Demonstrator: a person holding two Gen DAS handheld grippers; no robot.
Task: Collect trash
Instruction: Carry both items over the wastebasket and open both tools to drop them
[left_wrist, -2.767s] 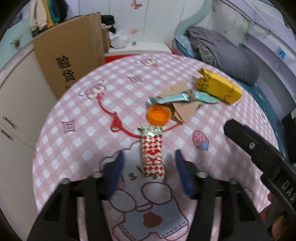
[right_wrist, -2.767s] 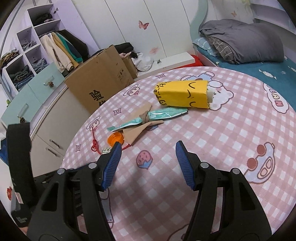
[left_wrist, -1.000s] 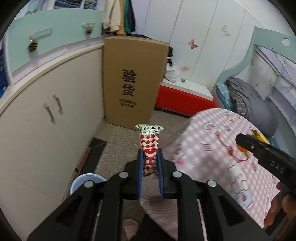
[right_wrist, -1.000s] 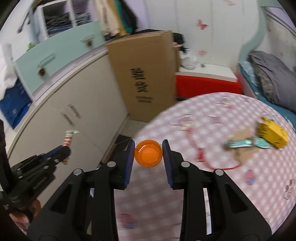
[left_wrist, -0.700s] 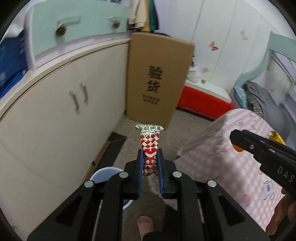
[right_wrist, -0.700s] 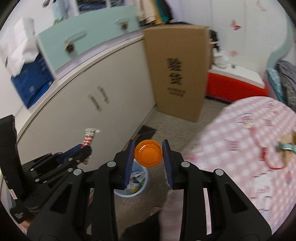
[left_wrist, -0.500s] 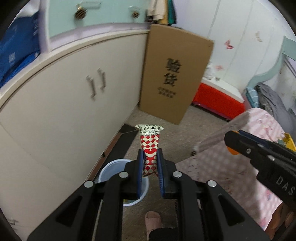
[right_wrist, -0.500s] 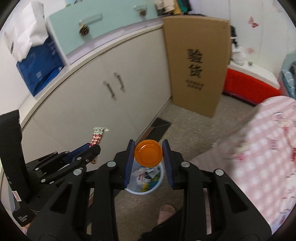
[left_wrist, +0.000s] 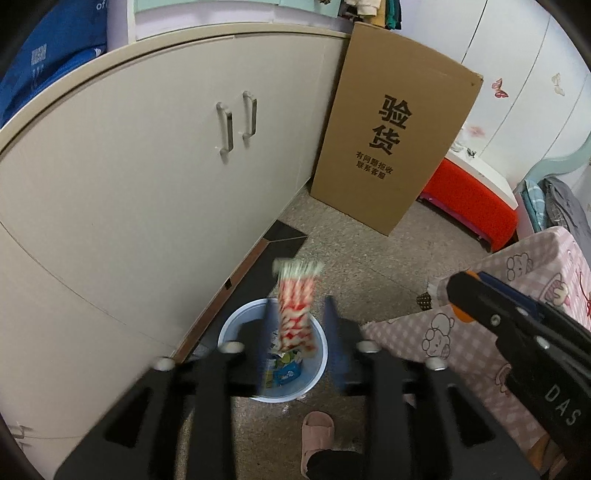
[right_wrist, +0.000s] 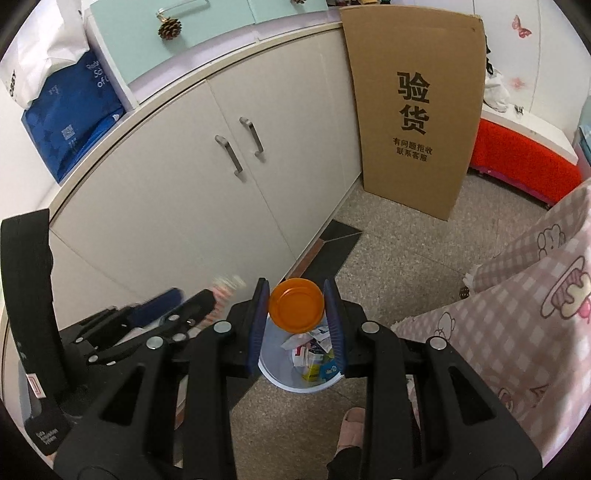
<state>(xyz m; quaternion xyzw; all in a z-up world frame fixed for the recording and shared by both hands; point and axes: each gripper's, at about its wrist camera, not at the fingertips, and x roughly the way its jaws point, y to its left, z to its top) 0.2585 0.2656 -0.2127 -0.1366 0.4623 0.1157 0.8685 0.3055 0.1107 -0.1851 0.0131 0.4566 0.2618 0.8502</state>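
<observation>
While we hang both grippers over the floor by the cabinet, we read the scene from left to right:

Cabinet: the cream cabinet (left_wrist: 155, 177) stands at the left, with the bin close to its foot.
Left gripper: our left gripper (left_wrist: 295, 332) has its fingers spread apart, gripping nothing; the red-and-white snack wrapper (left_wrist: 297, 310) sits blurred between them, touching neither as far as we can tell, directly above the bin.
Bin: the pale blue trash bin (right_wrist: 273, 376) stands on the speckled floor with scraps already inside.
Right gripper: our right gripper (right_wrist: 296, 310) is clamped on the orange bottle cap (right_wrist: 296, 305), above the bin's far rim.
Step in hand: we judge this to be the drop, wrapper first.
Doing it well: we should centre the cap over the bin's opening, lower it a little, then part the fingers, so it cannot bounce off the rim.
Tablecloth: the pink checked tablecloth (right_wrist: 517, 332) hangs at the right, near the bin.
</observation>
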